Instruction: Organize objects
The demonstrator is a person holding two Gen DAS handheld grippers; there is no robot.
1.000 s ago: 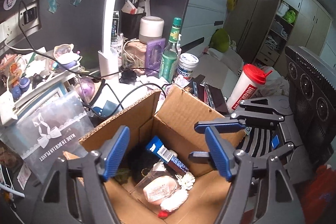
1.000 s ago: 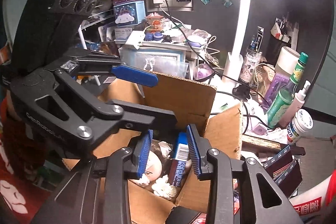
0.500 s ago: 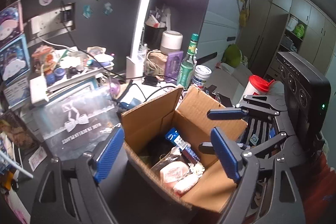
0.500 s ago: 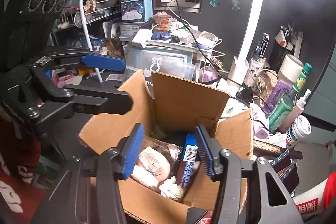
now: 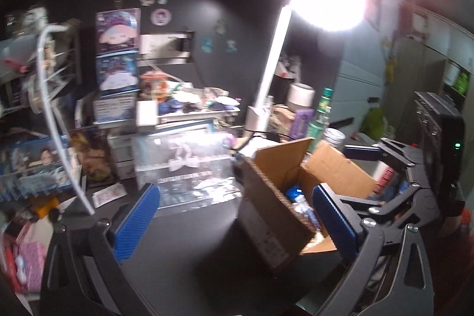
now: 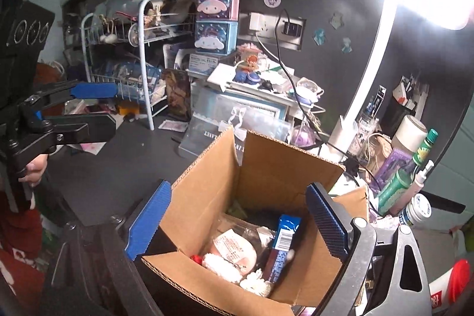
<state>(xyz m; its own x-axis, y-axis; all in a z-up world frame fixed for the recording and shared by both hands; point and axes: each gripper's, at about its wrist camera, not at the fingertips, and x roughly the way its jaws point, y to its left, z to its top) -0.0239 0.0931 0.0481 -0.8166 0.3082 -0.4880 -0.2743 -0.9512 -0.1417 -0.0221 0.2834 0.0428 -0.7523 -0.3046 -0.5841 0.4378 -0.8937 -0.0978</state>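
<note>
An open cardboard box [image 6: 272, 168] stands on the dark desk [image 6: 118, 168]. It holds a blue snack packet [image 6: 281, 245], a pink wrapped item [image 6: 234, 250] and white fluffy pieces [image 6: 254, 280]. My right gripper [image 6: 237, 224] is open and empty, its blue pads on either side of the box top. My left gripper [image 5: 234, 218] is open and empty, left of the box [image 5: 281, 197] and above bare desk [image 5: 192, 242]. The left gripper also shows in the right wrist view [image 6: 89, 105], far left.
A clear lace-print bag [image 5: 183, 168] lies behind the box. A white wire rack [image 6: 127, 58], stacked cartoon boxes [image 6: 216, 19] and a white lamp pole [image 6: 367, 73] stand at the back. Bottles [image 6: 406, 179] crowd the right side. A black device [image 5: 444, 138] stands far right.
Both grippers have pulled back and up from the box. The right gripper has opened wider. The left gripper has swung left, away from the box.
</note>
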